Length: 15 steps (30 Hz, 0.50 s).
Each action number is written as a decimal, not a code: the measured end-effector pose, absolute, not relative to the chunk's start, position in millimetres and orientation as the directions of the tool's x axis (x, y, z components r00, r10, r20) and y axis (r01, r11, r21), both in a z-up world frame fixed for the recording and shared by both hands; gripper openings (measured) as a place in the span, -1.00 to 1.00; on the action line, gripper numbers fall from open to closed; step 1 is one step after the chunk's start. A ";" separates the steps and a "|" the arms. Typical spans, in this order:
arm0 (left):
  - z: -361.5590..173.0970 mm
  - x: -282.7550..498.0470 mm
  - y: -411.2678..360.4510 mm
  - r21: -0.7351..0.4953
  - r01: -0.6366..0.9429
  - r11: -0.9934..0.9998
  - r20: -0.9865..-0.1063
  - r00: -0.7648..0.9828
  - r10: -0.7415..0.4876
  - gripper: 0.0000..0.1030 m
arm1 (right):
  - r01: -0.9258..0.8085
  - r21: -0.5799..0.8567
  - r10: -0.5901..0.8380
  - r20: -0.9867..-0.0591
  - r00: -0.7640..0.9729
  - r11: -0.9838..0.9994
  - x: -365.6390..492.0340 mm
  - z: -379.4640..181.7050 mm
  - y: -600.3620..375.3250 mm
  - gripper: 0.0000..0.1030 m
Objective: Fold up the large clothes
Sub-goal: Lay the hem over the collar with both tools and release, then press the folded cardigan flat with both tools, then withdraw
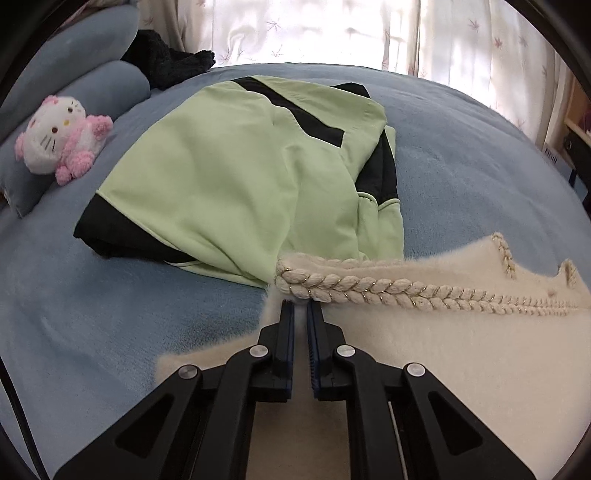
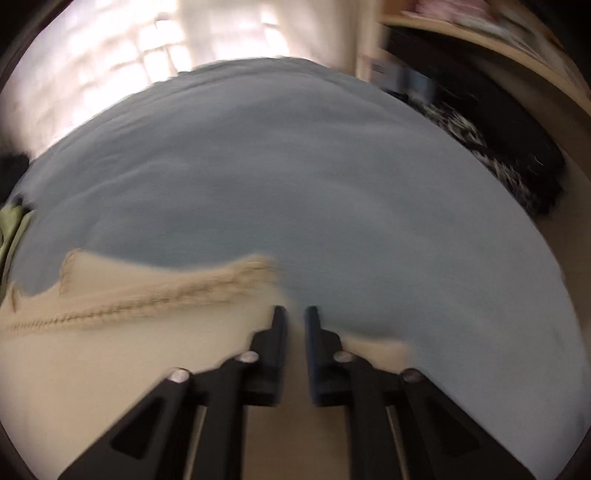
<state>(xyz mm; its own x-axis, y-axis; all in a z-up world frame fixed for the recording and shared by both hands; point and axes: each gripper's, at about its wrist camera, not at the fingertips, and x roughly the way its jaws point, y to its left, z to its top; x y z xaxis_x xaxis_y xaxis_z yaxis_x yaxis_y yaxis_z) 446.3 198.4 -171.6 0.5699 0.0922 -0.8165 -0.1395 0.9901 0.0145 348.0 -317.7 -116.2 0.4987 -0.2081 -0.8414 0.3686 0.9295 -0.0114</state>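
Note:
A fluffy cream sweater (image 1: 461,350) with a braided rope trim (image 1: 369,288) lies on the blue bed (image 1: 92,314). My left gripper (image 1: 300,306) sits at its left corner just below the trim, jaws nearly together with cream fabric pinched between the pads. In the blurred right wrist view the same sweater (image 2: 92,362) spreads to the left and under my right gripper (image 2: 296,312). That gripper's jaws stand a little apart over the sweater's right edge, and nothing is clamped between them. A folded green and black garment (image 1: 240,177) lies beyond the sweater.
A pink and white plush cat (image 1: 59,140) leans on blue pillows (image 1: 110,88) at the far left. Black cloth (image 1: 170,62) lies by the curtains (image 1: 332,33). Bare blue bedding (image 2: 295,184) stretches ahead of the right gripper. A dark speckled item (image 2: 509,147) and wooden shelving (image 2: 517,44) are off the bed's right side.

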 end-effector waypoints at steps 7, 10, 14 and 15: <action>-145.3 415.4 174.8 0.050 -0.119 0.992 -0.811 0.575 0.110 -0.84 | 0.353 0.128 -0.109 -0.808 0.578 0.927 307.7 -78.2 -305.1 -0.38; -123.3 375.7 148.5 0.013 -0.060 0.998 -0.806 0.590 0.046 -0.82 | 0.257 0.211 0.007 -0.785 0.619 0.943 286.0 -61.1 -261.2 -0.38; -103.4 314.9 115.5 -0.052 0.010 0.999 -0.791 0.610 -0.047 -0.71 | 0.126 0.240 0.115 -0.781 0.614 0.962 254.9 -52.1 -189.5 -0.38; -102.4 299.8 108.9 -0.075 0.018 0.997 -0.792 0.607 -0.071 -0.71 | 0.097 0.253 0.144 -0.781 0.607 0.963 247.4 -53.4 -175.7 -0.38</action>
